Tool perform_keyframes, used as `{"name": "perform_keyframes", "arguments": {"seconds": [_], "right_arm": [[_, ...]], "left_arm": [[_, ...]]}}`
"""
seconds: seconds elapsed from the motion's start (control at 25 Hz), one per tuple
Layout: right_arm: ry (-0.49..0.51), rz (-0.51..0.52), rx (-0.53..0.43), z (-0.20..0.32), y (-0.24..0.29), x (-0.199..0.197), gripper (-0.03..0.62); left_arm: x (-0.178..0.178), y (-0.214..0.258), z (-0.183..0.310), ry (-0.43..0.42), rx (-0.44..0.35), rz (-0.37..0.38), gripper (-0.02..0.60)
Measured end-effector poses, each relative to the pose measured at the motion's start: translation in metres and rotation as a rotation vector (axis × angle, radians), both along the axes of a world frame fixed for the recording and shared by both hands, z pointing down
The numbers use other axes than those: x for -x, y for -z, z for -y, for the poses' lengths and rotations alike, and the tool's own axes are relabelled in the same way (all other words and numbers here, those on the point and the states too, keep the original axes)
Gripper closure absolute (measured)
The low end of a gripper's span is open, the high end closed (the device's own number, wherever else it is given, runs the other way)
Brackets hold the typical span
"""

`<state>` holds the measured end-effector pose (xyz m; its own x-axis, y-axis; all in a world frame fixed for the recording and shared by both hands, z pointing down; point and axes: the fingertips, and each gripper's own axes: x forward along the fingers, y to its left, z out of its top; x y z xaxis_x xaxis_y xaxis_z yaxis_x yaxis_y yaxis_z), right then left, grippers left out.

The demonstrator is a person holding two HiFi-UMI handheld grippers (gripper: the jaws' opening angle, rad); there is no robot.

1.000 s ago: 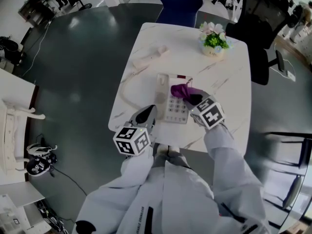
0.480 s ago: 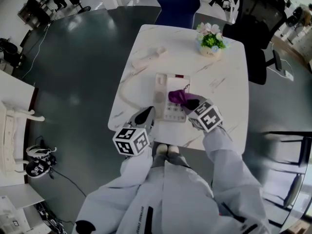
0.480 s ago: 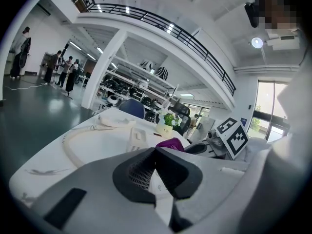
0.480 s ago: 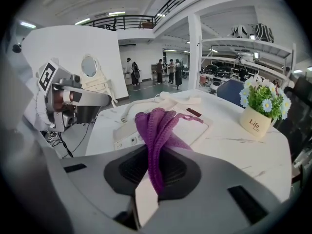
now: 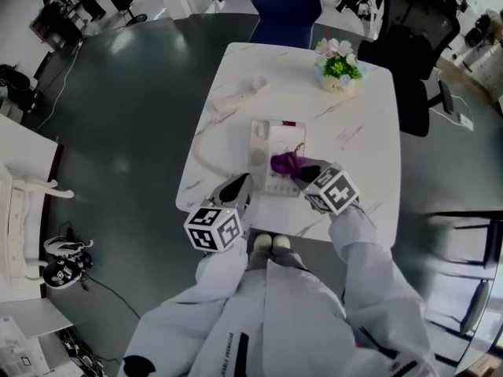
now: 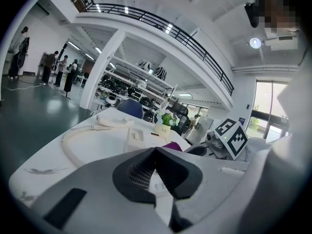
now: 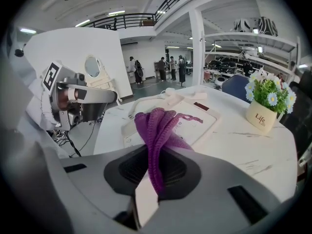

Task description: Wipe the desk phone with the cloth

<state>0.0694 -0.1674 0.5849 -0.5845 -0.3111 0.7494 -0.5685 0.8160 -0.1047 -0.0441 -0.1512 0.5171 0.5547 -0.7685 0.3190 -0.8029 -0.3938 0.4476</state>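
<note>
Fingers (image 7: 124, 172) of the right gripper (image 5: 305, 169) pinch a purple knitted cloth (image 5: 287, 162) lying on the keypad of the white desk phone (image 5: 263, 144). The left gripper (image 5: 236, 188) is closed and empty, near the phone.

The white table (image 5: 369, 132) bears a desk phone (image 5: 263, 144), its detached handset (image 5: 240, 94) and a flower pot (image 5: 336, 71).

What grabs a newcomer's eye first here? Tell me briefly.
The purple cloth pinched in the right hand-held gripper, resting on the desk phone in the middle of the white table. The handset lies off its cradle at the far left, a flower pot at the far right.
</note>
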Motion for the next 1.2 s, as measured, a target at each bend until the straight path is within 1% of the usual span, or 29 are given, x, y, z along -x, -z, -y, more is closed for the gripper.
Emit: {"name": "perform_keyframes", "arguments": {"seconds": [0.24, 0.64, 0.84, 1.0, 1.2], "right_arm": [[0.025, -0.011, 0.037, -0.011, -0.003, 0.002, 0.553], [0.068, -0.015, 0.083, -0.035, -0.011, 0.006, 0.553], [0.078, -0.014, 0.063, -0.035, -0.005, 0.008, 0.553], [0.076, -0.005, 0.080, -0.042, -0.014, 0.008, 0.553], [0.106, -0.007, 0.088, -0.048, -0.014, 0.007, 0.553]], "left_arm": [[-0.001, 0.000, -0.004, -0.007, -0.004, 0.003, 0.583], [-0.001, -0.011, -0.015, -0.004, 0.020, 0.015, 0.583], [-0.002, -0.012, -0.015, 0.004, 0.023, 0.018, 0.583], [0.001, -0.013, -0.018, 0.015, 0.025, 0.025, 0.584], [0.000, -0.010, -0.019, 0.019, 0.015, 0.024, 0.583]]}}
